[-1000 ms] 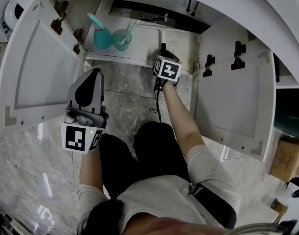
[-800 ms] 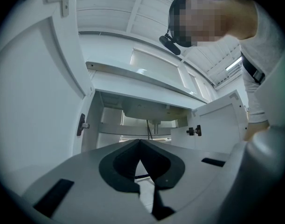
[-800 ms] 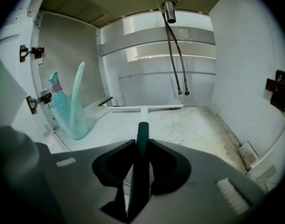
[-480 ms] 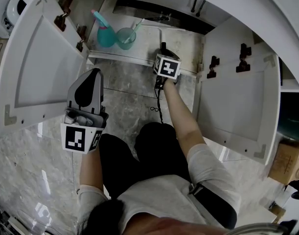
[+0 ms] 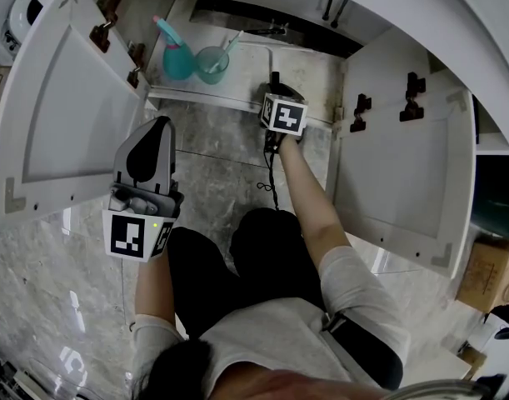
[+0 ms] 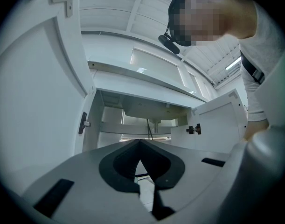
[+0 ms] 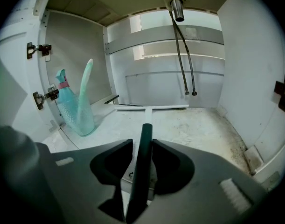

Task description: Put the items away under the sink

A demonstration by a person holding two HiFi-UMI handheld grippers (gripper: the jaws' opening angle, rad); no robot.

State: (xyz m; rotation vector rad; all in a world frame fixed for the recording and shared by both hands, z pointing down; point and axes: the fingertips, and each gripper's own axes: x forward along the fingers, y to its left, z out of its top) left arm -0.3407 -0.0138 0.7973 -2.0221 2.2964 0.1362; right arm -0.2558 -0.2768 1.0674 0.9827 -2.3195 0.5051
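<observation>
Head view: kneeling on the marble floor (image 5: 221,177) before the open cabinet (image 5: 229,102). Both white doors swung wide, left door (image 5: 62,115) at the frame's left, right door (image 5: 412,182) at its right.

Right tongs (image 7: 142,144): upper centre of the head view, reaching over the cabinet's front edge and angled downward. Jaws parted and just been opening, with a dark slim handle (image 7: 141,181) standing between them. Sliver of a gap at the handle's left side. Right side too close to tell touching from apart.

Left tongs (image 6: 140,143): lower left of the head view, well back from the cabinet, held about level over the floor. Jaws closed tip to tip, nothing between them.

Inside the cabinet, upper left of the head view: teal bottle (image 5: 177,57) and teal cup (image 5: 210,63) side by side near the left wall, a toothbrush (image 5: 228,44) leaning out of the cup. In the right gripper view, same pair at the left, well apart from the handle.

Cabinet floor (image 7: 203,125) stained and speckled, with a white T-shaped strip (image 7: 149,108) lying flat on it beyond the handle's tip. Two dark hoses (image 7: 182,50) hanging from a metal pipe (image 7: 177,8) at the top centre, down toward the back wall.
</observation>
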